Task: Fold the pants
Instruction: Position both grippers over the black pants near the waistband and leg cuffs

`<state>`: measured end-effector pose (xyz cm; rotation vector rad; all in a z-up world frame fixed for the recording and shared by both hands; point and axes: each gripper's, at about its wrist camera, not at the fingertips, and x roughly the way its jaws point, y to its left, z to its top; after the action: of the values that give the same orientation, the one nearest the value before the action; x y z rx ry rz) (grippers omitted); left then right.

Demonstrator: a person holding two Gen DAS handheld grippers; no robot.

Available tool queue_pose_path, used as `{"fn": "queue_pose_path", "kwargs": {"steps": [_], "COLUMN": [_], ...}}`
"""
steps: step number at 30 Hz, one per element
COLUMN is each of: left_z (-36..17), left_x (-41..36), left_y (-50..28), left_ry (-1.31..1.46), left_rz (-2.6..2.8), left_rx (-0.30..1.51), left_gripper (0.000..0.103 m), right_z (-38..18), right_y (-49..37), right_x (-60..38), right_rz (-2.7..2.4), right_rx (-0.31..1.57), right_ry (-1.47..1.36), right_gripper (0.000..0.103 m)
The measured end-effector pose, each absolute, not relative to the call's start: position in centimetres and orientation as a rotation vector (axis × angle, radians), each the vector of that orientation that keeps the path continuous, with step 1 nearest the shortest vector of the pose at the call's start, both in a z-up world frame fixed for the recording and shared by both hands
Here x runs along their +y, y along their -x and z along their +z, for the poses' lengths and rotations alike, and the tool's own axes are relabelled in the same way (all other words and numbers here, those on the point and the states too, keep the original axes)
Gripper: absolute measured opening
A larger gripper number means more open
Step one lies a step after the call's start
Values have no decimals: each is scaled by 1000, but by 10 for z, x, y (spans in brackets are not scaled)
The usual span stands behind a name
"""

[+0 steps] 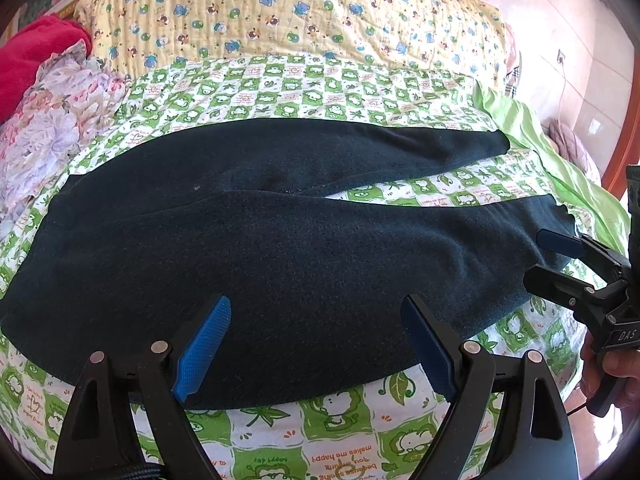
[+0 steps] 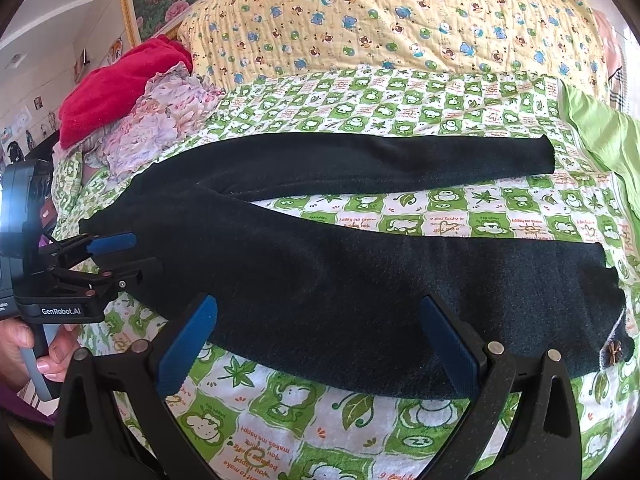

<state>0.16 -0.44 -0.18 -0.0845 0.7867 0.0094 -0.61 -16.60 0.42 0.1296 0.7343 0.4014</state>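
**Dark pants flat on bed, both claws released**

Dark pants lie spread on the green-and-white printed sheet, legs forked apart, sheet showing between them. Left gripper hovers at the near edge by the waist end, jaws wide, blue pads straddling the fabric, gripping nothing. Right gripper is likewise released, over the near leg toward the cuff. Beyond the pants: yellow bear-print quilt. Left of that, a floral cloth and red garment.
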Motion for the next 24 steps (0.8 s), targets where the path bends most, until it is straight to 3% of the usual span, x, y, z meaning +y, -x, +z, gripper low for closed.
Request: {"fn": "queue_pose_path", "kwargs": {"steps": [24], "left_z": [0], "left_x": [-1], "left_y": [-21], "left_ry": [90], "left_rz": [-22], "left_rx": [806], "left_gripper": [88], "right_z": [13], "right_y": [-2], "right_x": [-174], "right_rz": [403], "right_rx": [735], "right_ry": [-190], "right_gripper": [101]}}
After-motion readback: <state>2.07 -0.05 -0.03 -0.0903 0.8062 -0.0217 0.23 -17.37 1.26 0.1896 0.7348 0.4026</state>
